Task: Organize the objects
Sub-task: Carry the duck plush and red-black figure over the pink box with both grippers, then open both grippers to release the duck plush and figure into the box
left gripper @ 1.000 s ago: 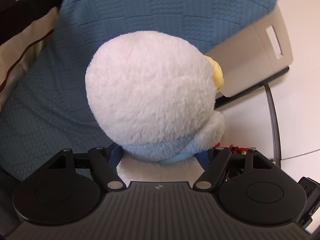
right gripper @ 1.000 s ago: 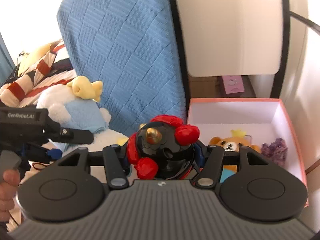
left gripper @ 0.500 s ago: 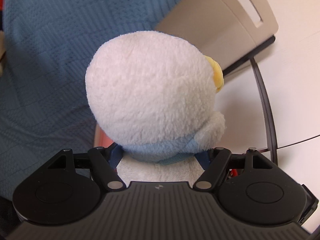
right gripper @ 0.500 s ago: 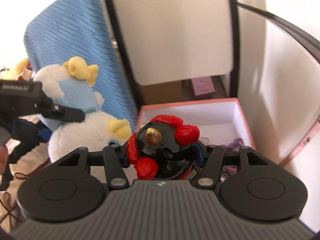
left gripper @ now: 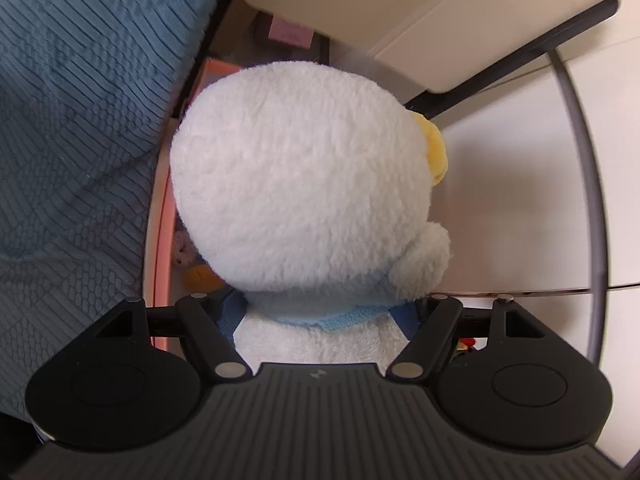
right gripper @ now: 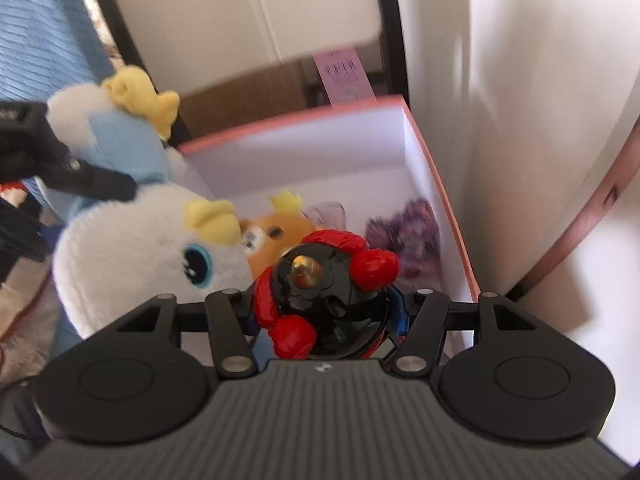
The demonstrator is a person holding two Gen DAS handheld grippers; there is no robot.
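The white plush toy [left gripper: 304, 184] is clamped by the left gripper [left gripper: 320, 316], the jaws pressed in at its pale blue collar, and it is held above the near left part of the pink-rimmed box [left gripper: 162, 248]. In the right wrist view the same plush [right gripper: 136, 248] is seen at the box's left edge, its blue eye and yellow beak turned toward the camera.

The black and red figure [right gripper: 324, 300] is gripped by the right gripper [right gripper: 326, 312], jaws closed against its sides, and it is held over the near side of the box [right gripper: 436, 200]. Inside the box an orange bear plush [right gripper: 276, 236] and a purple toy [right gripper: 408, 236] are seen lying on the floor of it, well apart. A blue quilted cushion [left gripper: 80, 120] is seen just beside the box on the left.
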